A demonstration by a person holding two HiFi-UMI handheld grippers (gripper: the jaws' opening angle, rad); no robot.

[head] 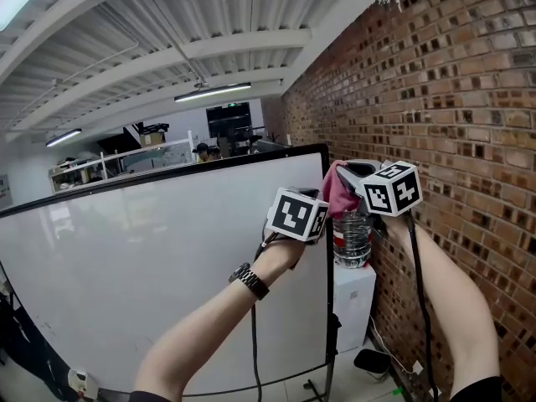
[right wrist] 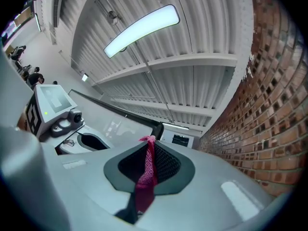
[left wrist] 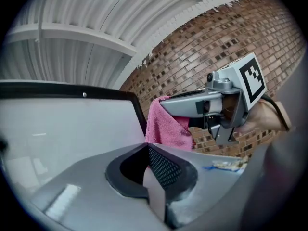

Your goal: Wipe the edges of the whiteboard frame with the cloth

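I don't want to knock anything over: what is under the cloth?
A clear bottle on a white cabinet, between the whiteboard frame and the brick wall. The cloth covers the bottle's top, so its cap cannot be seen.

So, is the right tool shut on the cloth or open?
Shut: the right tool has its jaws closed with the pink cloth pinched between them.

Cloth [left wrist: 168,126]: pink terry, fuzzy nap, matt. Whiteboard [head: 151,258]: glossy white face, picks up reflections. Its frame [left wrist: 57,91] is smooth black with a slight sheen. Left gripper [left wrist: 148,150] and right gripper [right wrist: 150,146]: smooth grey plastic shells, satin. Pads [left wrist: 166,167] are black with a dimpled texture. Brick wall [head: 469,99], right of frame: rough, matt. Ceiling [head: 209,15]: ribbed white-painted sheet. Bottle [head: 352,239]: clear plastic.
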